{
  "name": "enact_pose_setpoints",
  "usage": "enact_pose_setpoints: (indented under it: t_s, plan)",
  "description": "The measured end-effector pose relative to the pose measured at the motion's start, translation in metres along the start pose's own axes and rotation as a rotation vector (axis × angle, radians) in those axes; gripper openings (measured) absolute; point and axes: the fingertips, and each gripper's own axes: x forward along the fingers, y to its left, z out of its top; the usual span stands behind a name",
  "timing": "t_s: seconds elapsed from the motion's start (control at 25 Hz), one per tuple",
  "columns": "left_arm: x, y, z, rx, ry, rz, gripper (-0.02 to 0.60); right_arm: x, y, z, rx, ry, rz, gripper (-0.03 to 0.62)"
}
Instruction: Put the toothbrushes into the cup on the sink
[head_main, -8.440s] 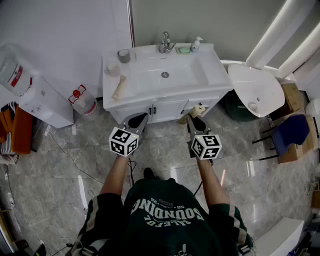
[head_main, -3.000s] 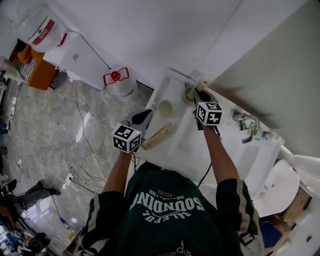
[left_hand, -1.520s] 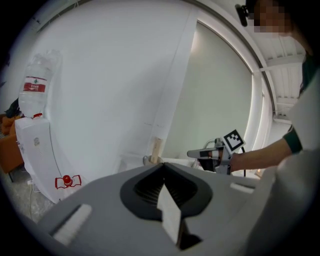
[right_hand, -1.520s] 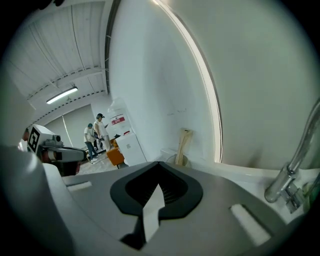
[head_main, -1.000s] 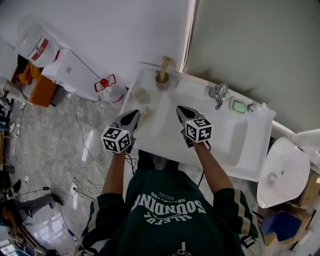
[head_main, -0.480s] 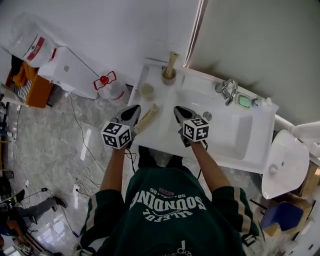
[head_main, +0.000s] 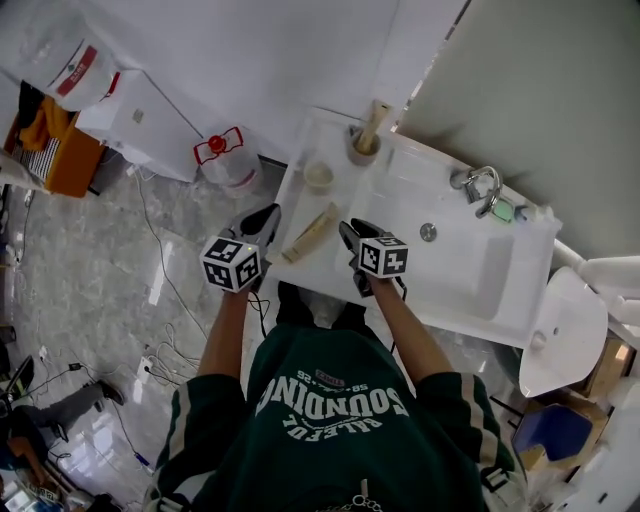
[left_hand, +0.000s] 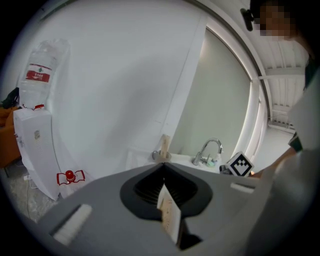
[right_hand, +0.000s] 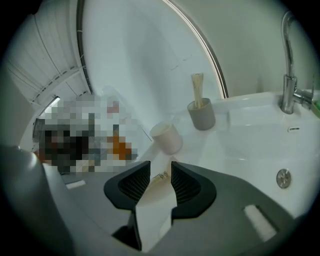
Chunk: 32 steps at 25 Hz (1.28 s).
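On desk (head_main: 345, 192) left end, just short of cream cup (head_main: 318, 175): toothbrush box (head_main: 310, 232), long axis running from near edge toward grey cup (head_main: 362, 150). Grey cup already holds upright boxed brush (head_main: 377, 118).
- Right tongs (right_hand: 160, 167): opening, box in gap, pads apparently not pressing.
- Left tongs (left_hand: 162, 170): clenched, thin beige edge pinched at midline, seemingly box's near end.
- Cannot tell if box is lifted.
- Grey cup lies beyond box's far end. Right tongs nearer it, so likely carrier.
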Motion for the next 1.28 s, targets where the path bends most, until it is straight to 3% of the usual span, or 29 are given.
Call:
enact_pose_setpoints:
  t_s: [0.32,0.6,0.92,1.08,1.28]
  plan:
    - [-0.026,0.030,-0.016,-0.011,0.022,0.037,0.051,0.042,0.002,-0.035,0.064,0.111,-0.032,0.115]
    - [-0.055,0.054,-0.030,-0.036,0.037,0.096,0.051,0.068,0.001,-0.053,0.315,0.138,-0.015,0.124]
    - [-0.074,0.067,-0.036,-0.054,0.037,0.140,0.051,0.085,0.003,-0.059,0.382,0.178,-0.011,0.121]
    - [-0.075,0.064,-0.038,-0.058,0.039,0.142,0.051,0.082,0.004,-0.059,0.440,0.167,0.019,0.075]
    - [-0.069,0.057,-0.037,-0.050,0.039,0.130,0.051,0.073,0.006,-0.053,0.426,0.136,0.048,0.037]
